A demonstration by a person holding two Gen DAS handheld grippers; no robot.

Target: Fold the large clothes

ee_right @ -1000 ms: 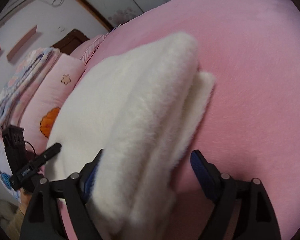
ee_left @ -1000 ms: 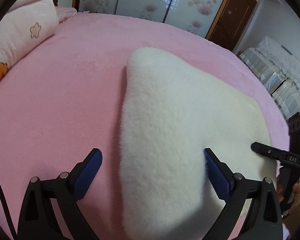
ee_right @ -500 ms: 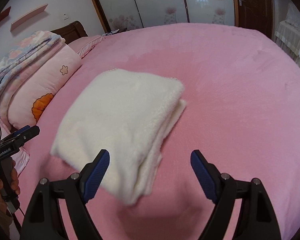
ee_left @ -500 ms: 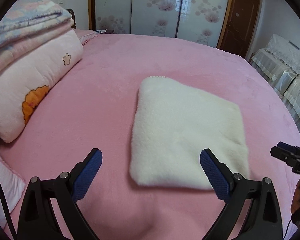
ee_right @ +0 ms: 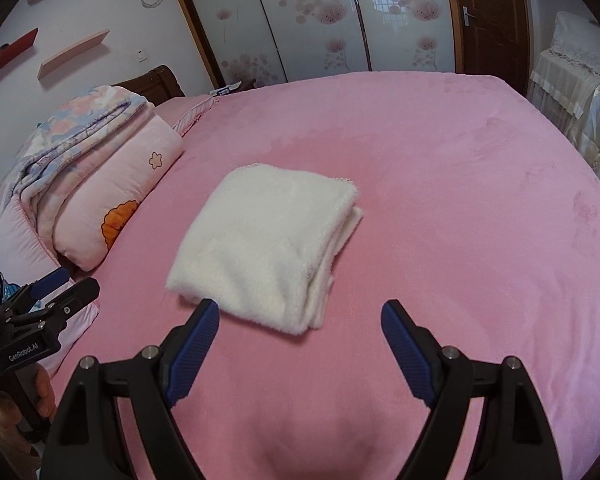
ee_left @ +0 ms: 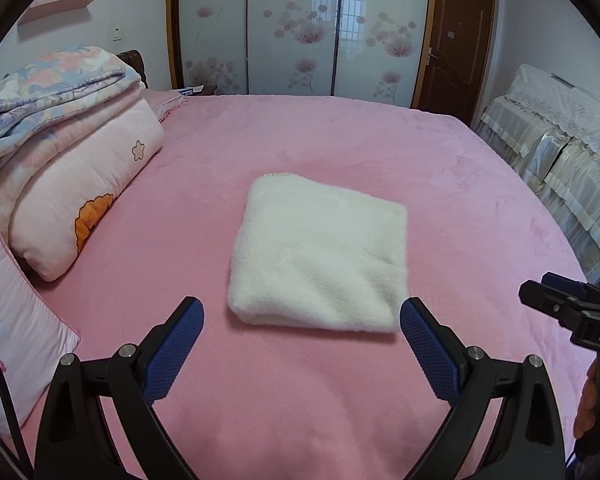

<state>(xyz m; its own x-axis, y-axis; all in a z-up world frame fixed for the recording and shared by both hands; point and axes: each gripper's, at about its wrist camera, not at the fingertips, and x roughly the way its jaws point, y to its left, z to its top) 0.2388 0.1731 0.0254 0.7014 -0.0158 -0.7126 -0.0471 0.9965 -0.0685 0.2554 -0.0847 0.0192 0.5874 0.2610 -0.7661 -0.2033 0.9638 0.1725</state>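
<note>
A fluffy white garment [ee_left: 320,256] lies folded into a thick square in the middle of the pink bed [ee_left: 340,148]; it also shows in the right wrist view [ee_right: 268,248], with its layered edges on the right side. My left gripper [ee_left: 300,316] is open and empty, held back from the garment's near edge. My right gripper [ee_right: 300,316] is open and empty, just short of the garment's near corner. The right gripper also shows at the right edge of the left wrist view [ee_left: 560,300], and the left gripper at the left edge of the right wrist view [ee_right: 56,292].
Folded pink and floral quilts [ee_left: 68,152] are stacked at the bed's left side, with a pink pillow [ee_left: 12,320] near them. A covered sofa [ee_left: 560,152] stands to the right. A wardrobe with sliding doors [ee_left: 300,28] and a brown door [ee_left: 452,40] are behind.
Both grippers have pulled back and up from the white garment, which now lies flat and folded on the bed. Both grippers stayed open.
</note>
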